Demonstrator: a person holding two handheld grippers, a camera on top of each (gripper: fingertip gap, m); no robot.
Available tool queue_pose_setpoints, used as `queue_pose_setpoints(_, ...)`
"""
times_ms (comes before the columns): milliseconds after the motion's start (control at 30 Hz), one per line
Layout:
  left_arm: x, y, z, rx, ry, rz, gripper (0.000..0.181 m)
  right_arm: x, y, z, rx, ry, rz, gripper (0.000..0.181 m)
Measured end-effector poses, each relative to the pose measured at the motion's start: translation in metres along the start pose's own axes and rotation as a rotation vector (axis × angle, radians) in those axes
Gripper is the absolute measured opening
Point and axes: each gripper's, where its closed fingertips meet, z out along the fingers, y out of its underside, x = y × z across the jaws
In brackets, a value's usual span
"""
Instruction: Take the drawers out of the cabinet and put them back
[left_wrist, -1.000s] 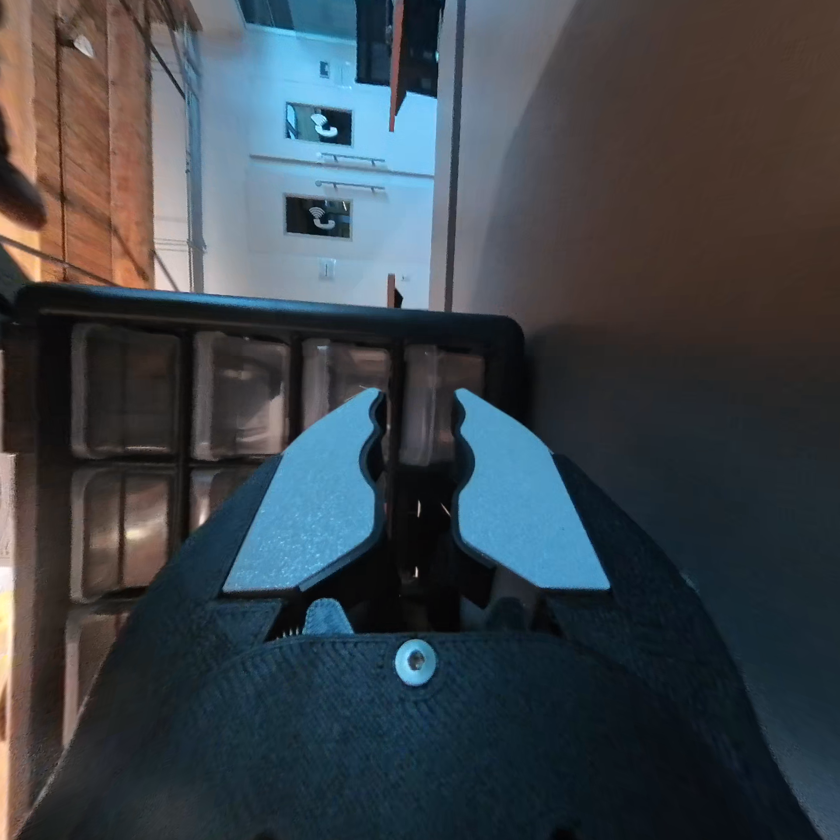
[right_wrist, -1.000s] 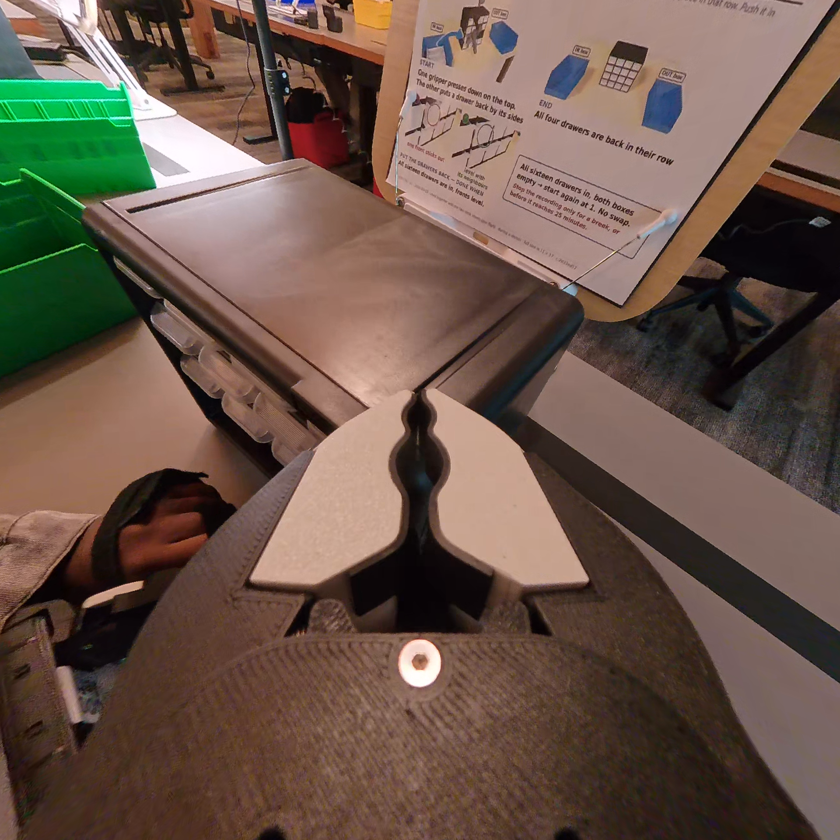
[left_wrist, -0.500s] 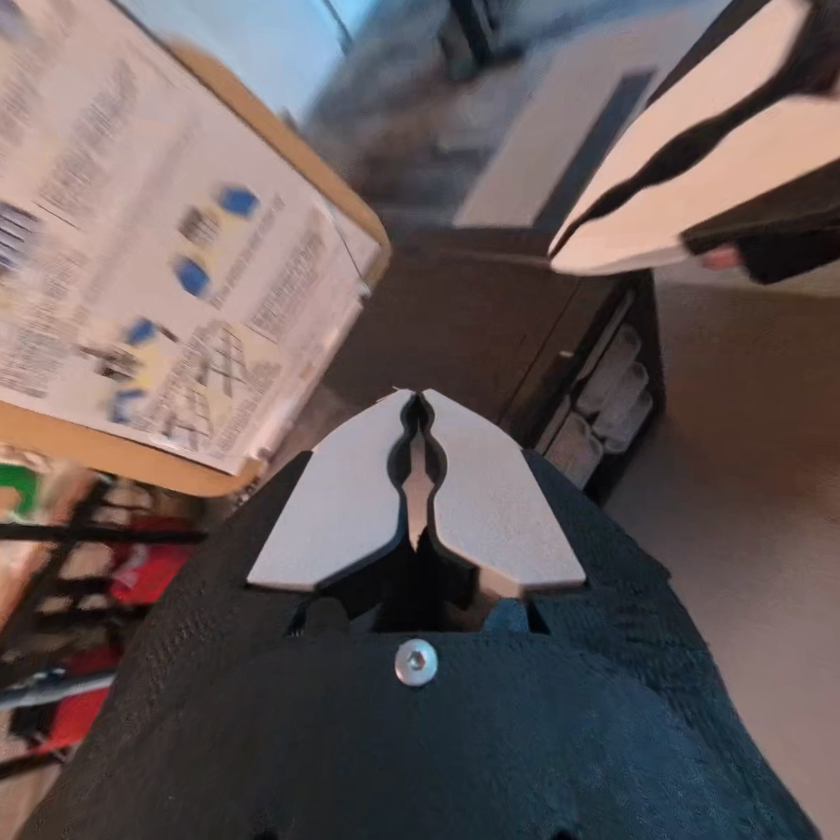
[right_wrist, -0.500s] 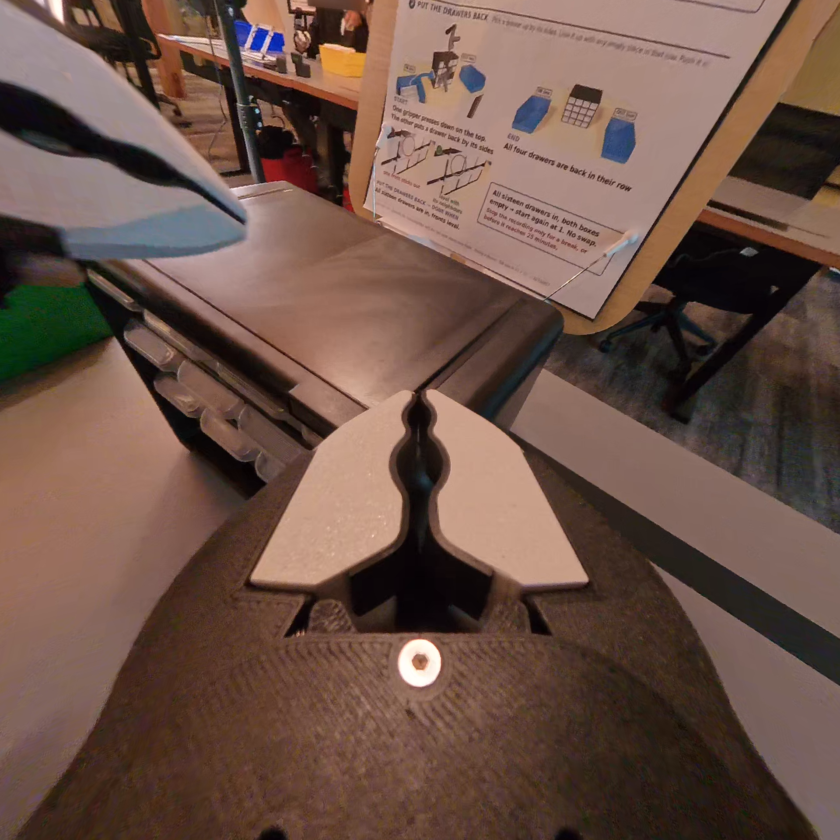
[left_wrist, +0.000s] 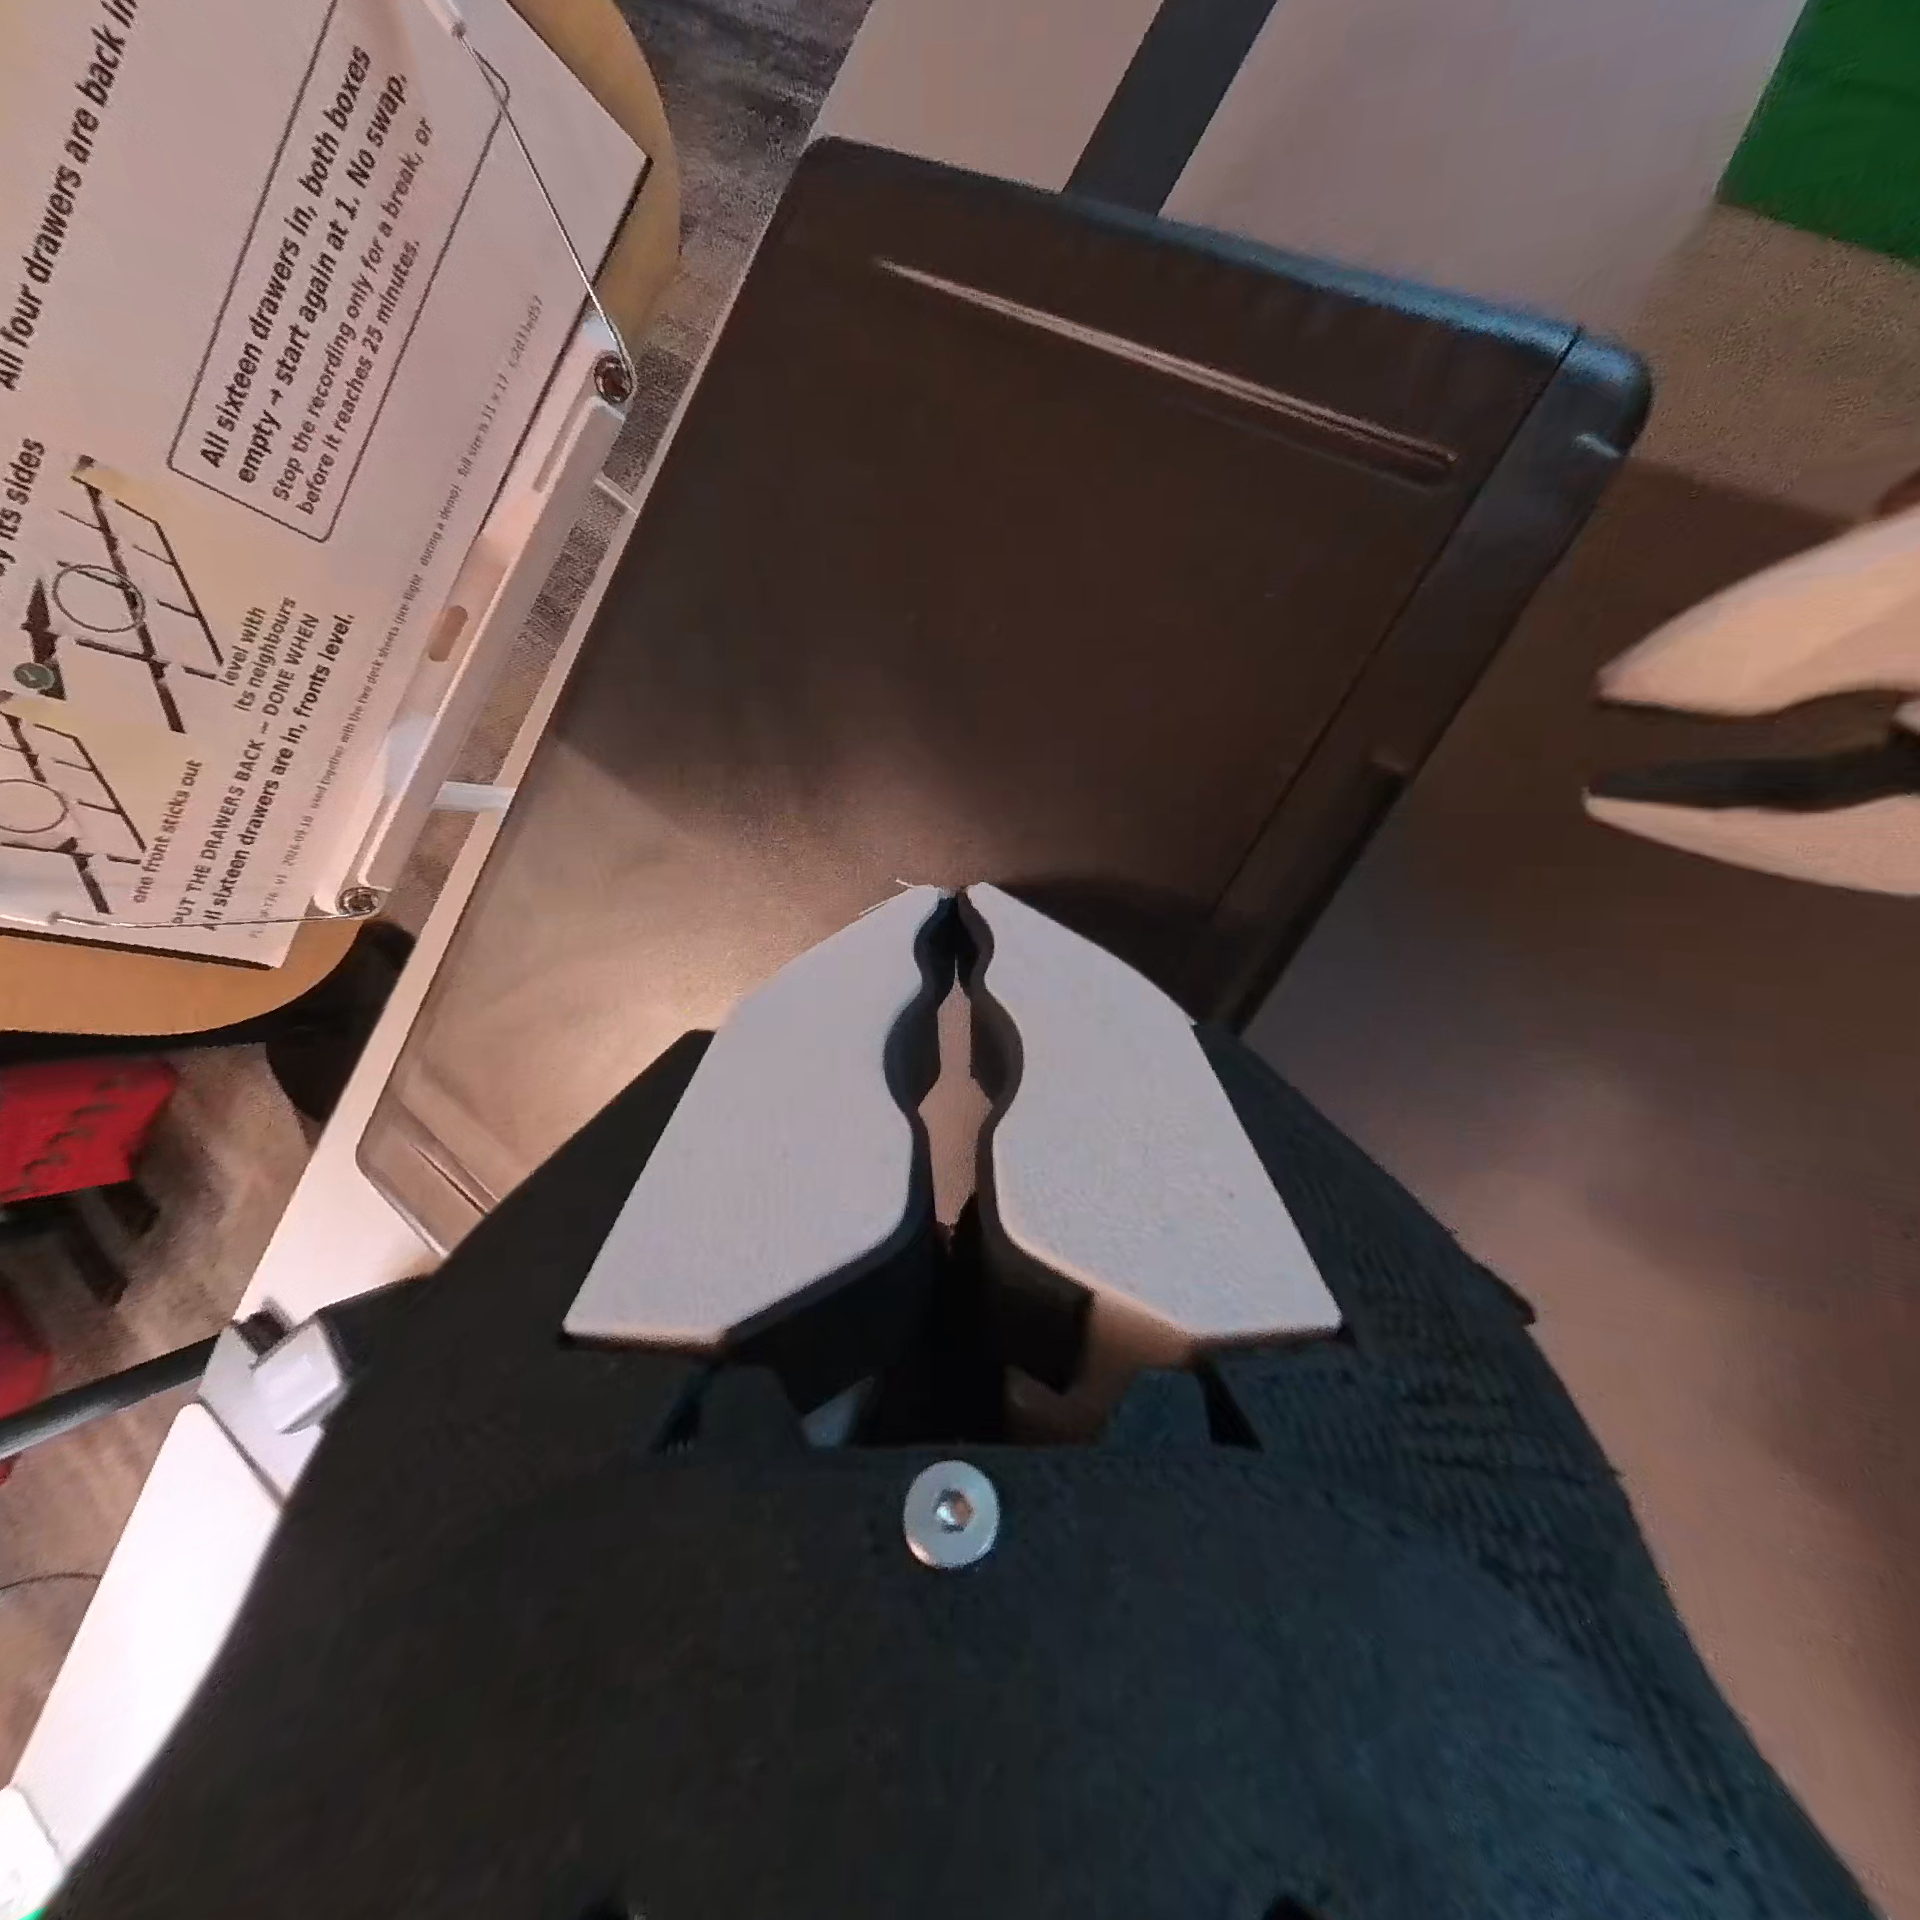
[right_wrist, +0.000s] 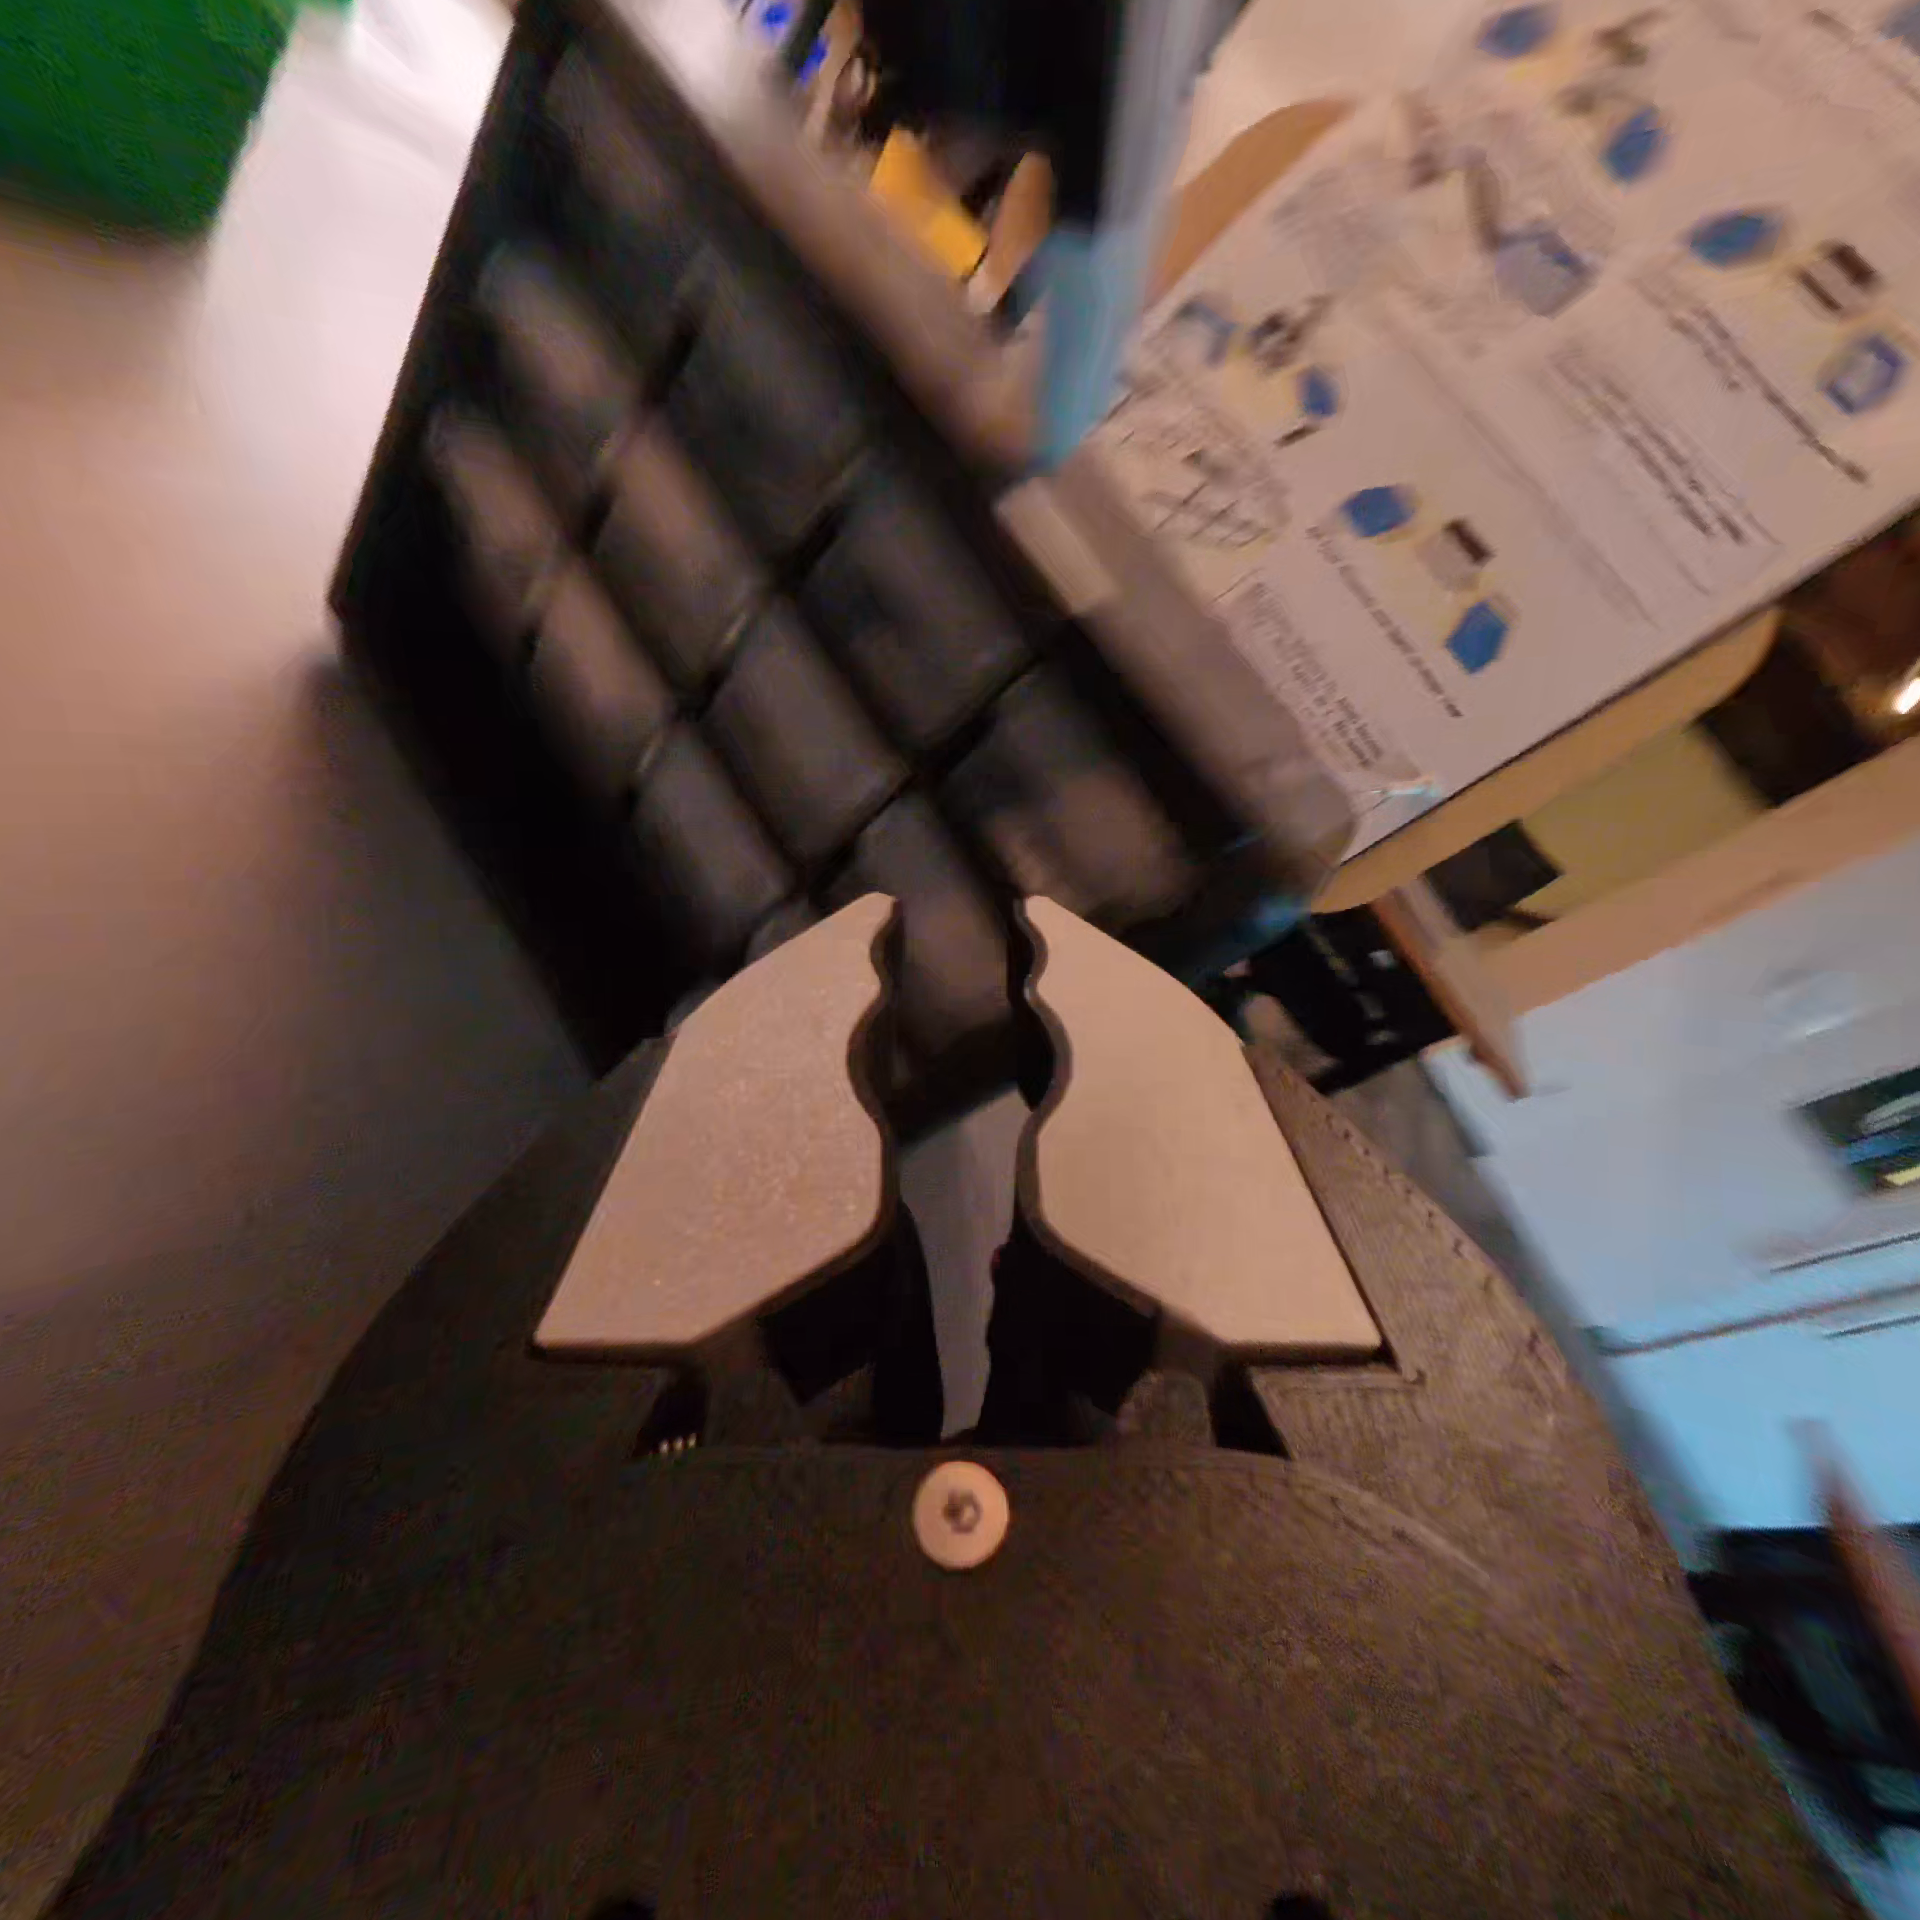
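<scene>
Over the cabinet (left_wrist: 1039, 582) top my left gripper (left_wrist: 954, 902) stays pinched together, while my right gripper (right_wrist: 961, 914) has swung to the drawers (right_wrist: 727, 644), now parted.

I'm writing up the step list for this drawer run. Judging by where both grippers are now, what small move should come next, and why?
Probably bring the right gripper forward onto one drawer front and close on it. Its jaws stand apart with nothing between them, aimed at the drawers, which all seem to sit in the cabinet, though the view is blurred. The left gripper, shut and empty, is at the cabinet's top; contact is unclear.
</scene>
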Motion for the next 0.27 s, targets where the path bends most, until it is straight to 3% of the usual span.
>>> queue_pose_setpoints(33, 0.0, 0.0, 0.0, -0.004, -0.006, 0.003, 0.001, -0.017, 0.018, 0.0, -0.048, 0.002, -0.121, 0.02)
queue_pose_setpoints(167, 0.0, 0.0, 0.0, -0.018, -0.011, -0.006, 0.0, -0.055, 0.078, 0.014, -0.203, 0.096, -0.637, 0.022)
queue_pose_setpoints(267, 0.0, 0.0, 0.0, -0.034, -0.02, 0.001, 0.0, -0.067, 0.088, 0.032, -0.211, 0.138, -0.734, 0.024)
